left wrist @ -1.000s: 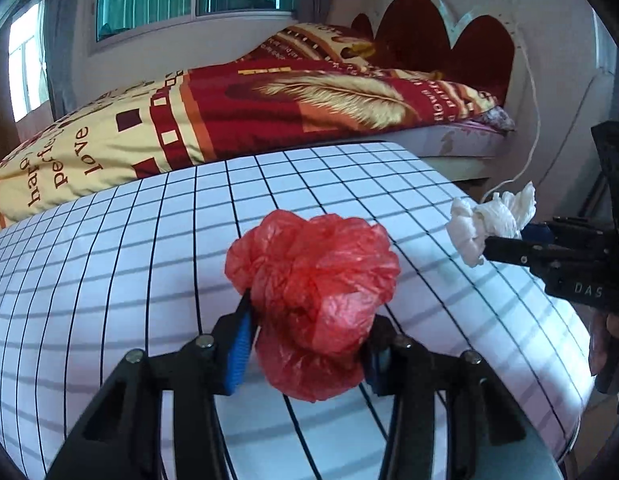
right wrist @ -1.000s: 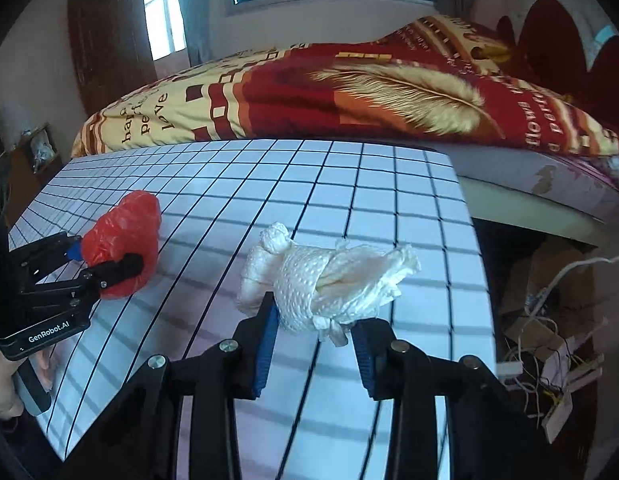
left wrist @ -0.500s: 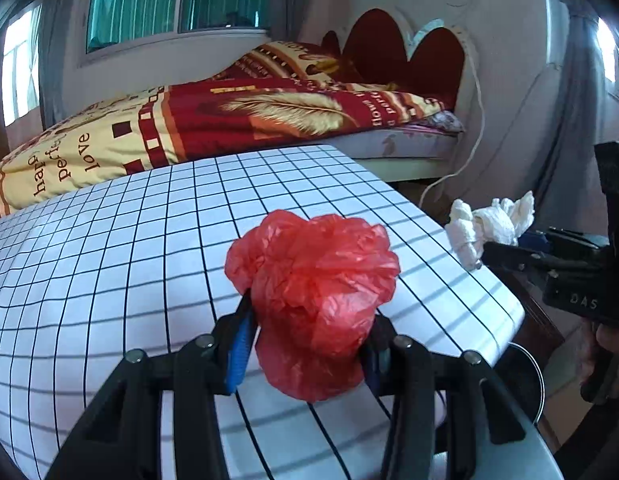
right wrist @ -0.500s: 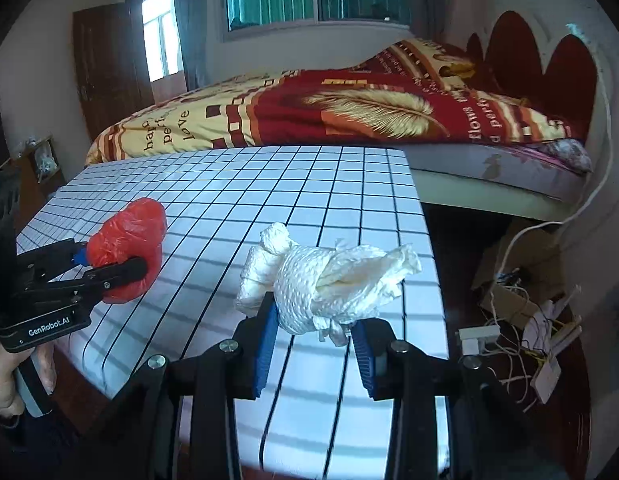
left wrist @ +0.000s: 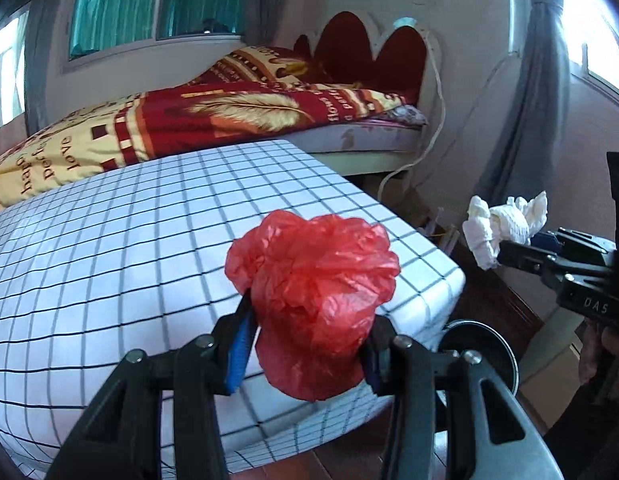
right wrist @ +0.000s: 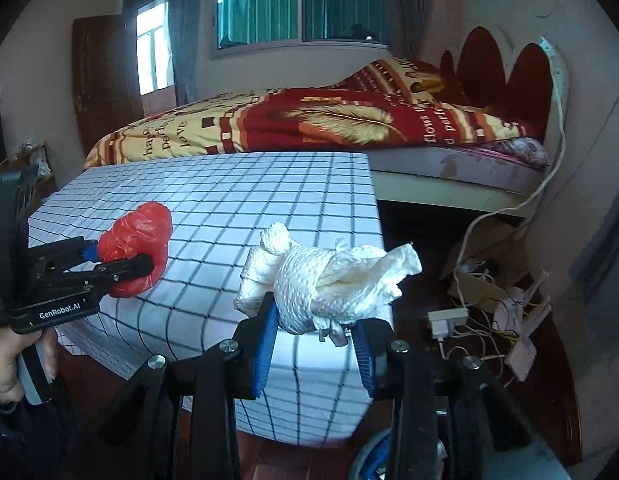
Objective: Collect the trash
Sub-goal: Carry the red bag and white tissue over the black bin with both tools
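Left wrist: left gripper (left wrist: 305,344) fingers clamp red bag wad (left wrist: 313,300); right gripper (right wrist: 315,340) clamps white tissue wad (right wrist: 329,280).

Both grippers have pulled back from over the checked table (left wrist: 149,240) toward its right-hand corner. 1 second ago the red plastic bag (left wrist: 313,304) in the left gripper (left wrist: 305,356) hung over the tabletop; it now hangs at the table's near-right corner, with wooden floor showing under the fingers. The white crumpled paper (right wrist: 329,284) in the right gripper (right wrist: 313,344) now sits past the table's near edge, above the side drape. In the left view the paper has cleared the table entirely. A round dark rim (left wrist: 481,344) has come into view below the corner.
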`<state>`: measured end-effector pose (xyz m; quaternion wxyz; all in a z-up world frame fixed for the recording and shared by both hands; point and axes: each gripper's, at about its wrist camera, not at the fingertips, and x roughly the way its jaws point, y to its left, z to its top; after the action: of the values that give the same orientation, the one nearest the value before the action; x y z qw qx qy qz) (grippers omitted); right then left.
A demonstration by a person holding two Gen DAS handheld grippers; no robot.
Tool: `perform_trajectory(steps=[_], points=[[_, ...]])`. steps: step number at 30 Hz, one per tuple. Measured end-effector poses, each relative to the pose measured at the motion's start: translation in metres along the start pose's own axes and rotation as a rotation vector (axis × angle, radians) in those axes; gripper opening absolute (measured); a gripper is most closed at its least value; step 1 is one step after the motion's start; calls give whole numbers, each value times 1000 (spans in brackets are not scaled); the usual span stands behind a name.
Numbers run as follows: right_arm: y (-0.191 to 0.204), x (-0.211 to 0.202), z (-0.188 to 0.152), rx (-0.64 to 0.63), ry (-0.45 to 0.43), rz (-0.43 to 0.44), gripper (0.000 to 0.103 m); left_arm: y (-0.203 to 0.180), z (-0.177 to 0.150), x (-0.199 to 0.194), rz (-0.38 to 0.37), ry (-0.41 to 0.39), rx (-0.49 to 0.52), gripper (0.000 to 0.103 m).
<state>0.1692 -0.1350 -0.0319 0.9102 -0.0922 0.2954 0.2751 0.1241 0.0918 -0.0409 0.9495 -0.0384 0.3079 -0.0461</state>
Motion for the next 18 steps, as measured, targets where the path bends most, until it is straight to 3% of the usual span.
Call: perform_trajectory(steps=[18], points=[[-73, -49, -61, 146, -38, -152, 38, -91, -12, 3, -123, 2, 128, 47]])
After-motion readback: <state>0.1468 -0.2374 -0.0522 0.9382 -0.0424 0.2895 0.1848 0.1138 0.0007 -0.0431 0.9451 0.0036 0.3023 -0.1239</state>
